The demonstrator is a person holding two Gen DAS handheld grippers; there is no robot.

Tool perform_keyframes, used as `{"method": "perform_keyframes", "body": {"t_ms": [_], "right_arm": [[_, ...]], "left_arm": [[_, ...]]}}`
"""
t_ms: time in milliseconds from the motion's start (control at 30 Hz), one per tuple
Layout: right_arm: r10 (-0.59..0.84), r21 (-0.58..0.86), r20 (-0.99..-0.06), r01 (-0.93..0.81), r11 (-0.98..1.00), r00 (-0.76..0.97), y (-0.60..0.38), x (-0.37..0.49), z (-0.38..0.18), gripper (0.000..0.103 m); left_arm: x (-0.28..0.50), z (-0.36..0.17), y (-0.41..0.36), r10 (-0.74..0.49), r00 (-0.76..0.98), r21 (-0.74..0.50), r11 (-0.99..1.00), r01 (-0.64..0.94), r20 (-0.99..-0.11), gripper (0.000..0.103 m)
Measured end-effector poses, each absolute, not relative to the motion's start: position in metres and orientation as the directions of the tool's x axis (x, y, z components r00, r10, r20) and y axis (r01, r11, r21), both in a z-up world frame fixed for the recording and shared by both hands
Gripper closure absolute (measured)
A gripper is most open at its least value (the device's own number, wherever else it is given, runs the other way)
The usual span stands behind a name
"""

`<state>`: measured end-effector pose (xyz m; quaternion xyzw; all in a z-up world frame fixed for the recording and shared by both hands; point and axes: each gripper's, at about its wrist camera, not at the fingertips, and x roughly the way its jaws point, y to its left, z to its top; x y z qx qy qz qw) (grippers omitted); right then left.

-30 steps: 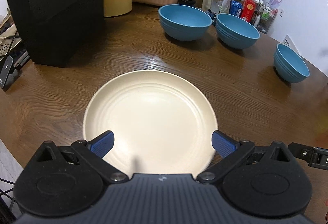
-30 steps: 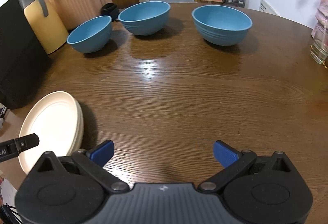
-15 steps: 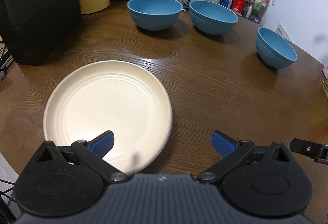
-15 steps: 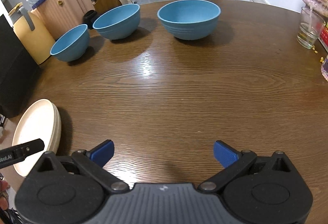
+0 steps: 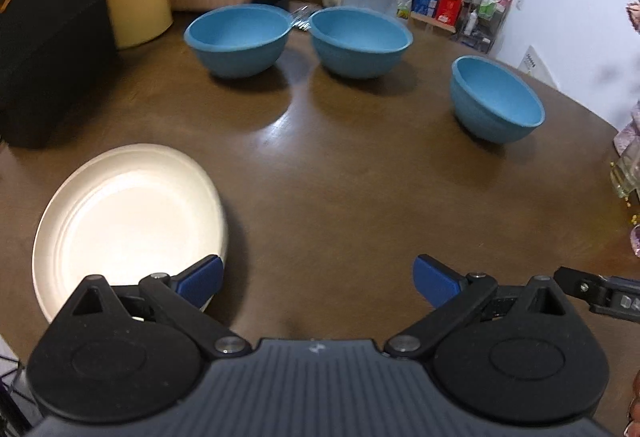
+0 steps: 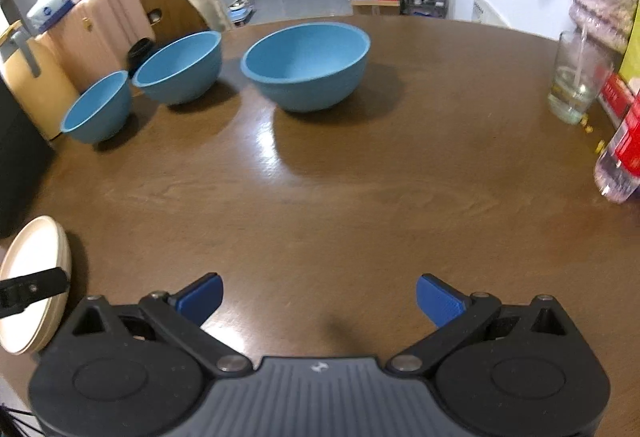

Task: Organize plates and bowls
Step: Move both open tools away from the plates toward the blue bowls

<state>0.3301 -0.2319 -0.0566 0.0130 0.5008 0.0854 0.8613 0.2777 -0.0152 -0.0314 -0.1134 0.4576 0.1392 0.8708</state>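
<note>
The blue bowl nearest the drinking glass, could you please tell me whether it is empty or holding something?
Empty. The right wrist view looks into that blue bowl and shows only its bare blue inside.

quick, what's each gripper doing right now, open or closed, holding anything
Left gripper: open, holding nothing; the cream plate lies under its left finger.
Right gripper: open, holding nothing, over bare table.

Wooden table [image 5: 360, 197]: plates [image 5: 124, 221], bowls [image 5: 238, 39]
</note>
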Motion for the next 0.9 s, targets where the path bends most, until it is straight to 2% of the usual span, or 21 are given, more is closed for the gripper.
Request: {"method": "perform_keyframes", "body": {"t_ms": [167,467,900], "right_arm": [[0.033,-0.025,-0.881,-0.117,0.993,0.471,-0.23,0.363,-0.045,0.0],[0.16,0.112,-0.841,-0.124,0.986,0.517,-0.25,0.413,-0.003,0.0],[0.125,0.069,-0.848,-0.126,0.99,0.516,-0.254,0.489,0.02,0.0]], "left_arm": [[0.304,-0.012,-0.034,0.144,0.571,-0.051,0.949,-0.312,-0.808,0.0],[0.355,0.012,-0.057,0.126,0.578,-0.057,0.956,-0.289,-0.807,0.0],[0.437,0.027,-0.067,0.143,0.553,-0.06,0.941,-0.332,-0.821,0.0]]}}
